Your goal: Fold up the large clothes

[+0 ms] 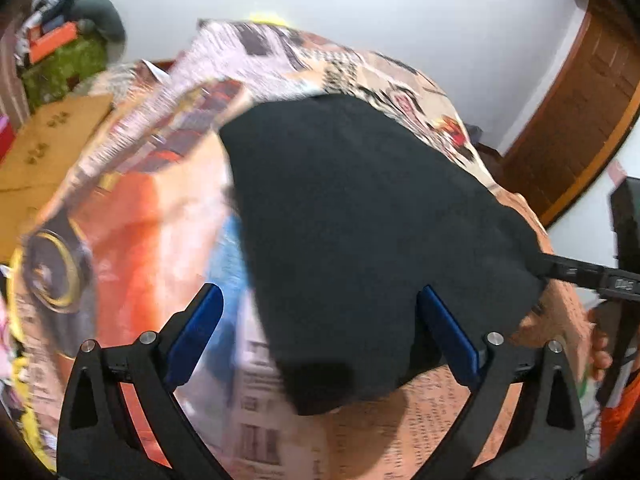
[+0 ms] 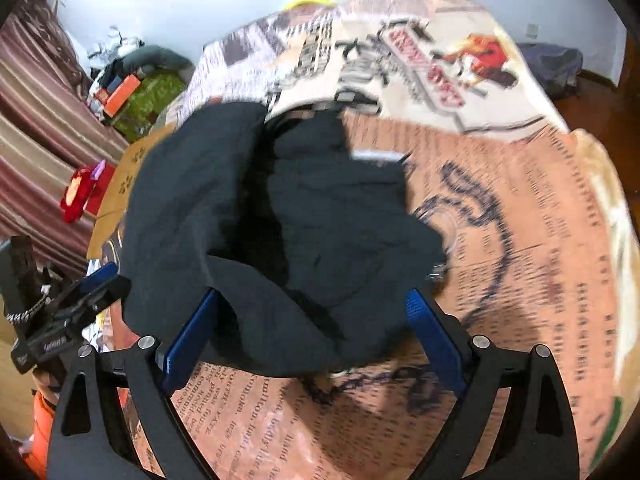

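Both grippers wide open over the dark garment, nothing gripped yet.

Black garment [image 1: 360, 220] lies bunched on a printed cloth [image 1: 460, 420] covering the table; left gripper [image 1: 320, 308] has its 2 blue pads spread wide, garment's near lobe sits between & just ahead of them, no pad pressing on it; right gripper [image 2: 314, 312] also stands wide apart, a folded hem of the garment [image 2: 280, 240] lying between its pads, not pinched as far as I can tell; garment's long axis runs away from both cams toward the far wall; both jaws abt equally near, left on 1 edge, right on the other; pics blurred, so exact contact unclear; next move prob. needs each to close on its near edge.
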A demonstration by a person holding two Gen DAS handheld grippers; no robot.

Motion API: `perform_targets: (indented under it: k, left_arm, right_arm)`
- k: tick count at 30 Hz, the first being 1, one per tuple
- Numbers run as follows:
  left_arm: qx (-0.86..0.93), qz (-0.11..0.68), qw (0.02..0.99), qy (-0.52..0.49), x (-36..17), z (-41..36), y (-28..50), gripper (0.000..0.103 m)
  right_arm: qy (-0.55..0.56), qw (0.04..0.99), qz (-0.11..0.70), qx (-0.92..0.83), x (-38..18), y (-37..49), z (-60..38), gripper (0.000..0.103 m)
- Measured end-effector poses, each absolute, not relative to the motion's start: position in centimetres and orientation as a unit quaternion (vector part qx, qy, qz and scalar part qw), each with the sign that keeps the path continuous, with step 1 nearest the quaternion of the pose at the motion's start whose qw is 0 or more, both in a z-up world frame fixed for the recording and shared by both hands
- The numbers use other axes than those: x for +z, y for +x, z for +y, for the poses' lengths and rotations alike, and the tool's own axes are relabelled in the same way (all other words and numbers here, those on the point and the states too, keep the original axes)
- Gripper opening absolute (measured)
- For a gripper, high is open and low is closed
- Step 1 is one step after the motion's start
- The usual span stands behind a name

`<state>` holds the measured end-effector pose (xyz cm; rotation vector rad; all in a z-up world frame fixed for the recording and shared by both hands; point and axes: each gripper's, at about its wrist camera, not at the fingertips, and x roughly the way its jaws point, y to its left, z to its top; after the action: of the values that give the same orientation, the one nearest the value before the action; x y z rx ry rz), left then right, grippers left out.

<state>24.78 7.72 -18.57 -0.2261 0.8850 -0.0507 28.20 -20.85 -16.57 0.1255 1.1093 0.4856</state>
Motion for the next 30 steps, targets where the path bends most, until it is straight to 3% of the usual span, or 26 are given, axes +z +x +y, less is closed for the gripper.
perform_targets:
  k: [5, 13, 26, 29, 30]
  left_arm:
    - [-0.019, 0.441, 0.885, -0.149, -18.8, 10.5, 25.9, 0.1]
    - [-0.128, 0.485, 0.793, -0.346, -24.1, 12.5, 29.6, 0.101]
    - [-0.154, 0.467, 0.782, -0.382, -26.4, 12.2, 32.8, 0.103]
    - [-0.153, 0.462, 0.791, -0.37, -25.7, 12.0, 32.7, 0.097]
    - [-0.152, 0.46, 0.794, -0.366, -25.4, 11.9, 32.5, 0.094]
  right_arm:
    - [0.095, 0.821, 0.521, 0.213, -16.1, 29.4, -23.7, 0.094]
    - [0.177, 0.753, 0.593, 0.222, -21.5, 32.3, -24.3, 0.094]
    - [0.168, 0.73, 0.619, 0.236, -23.6, 35.2, -20.2, 0.096]
    - [0.174, 0.725, 0.621, 0.241, -23.5, 35.4, -19.8, 0.085]
    - [0.182, 0.722, 0.62, 0.247, -23.4, 35.3, -19.9, 0.071]
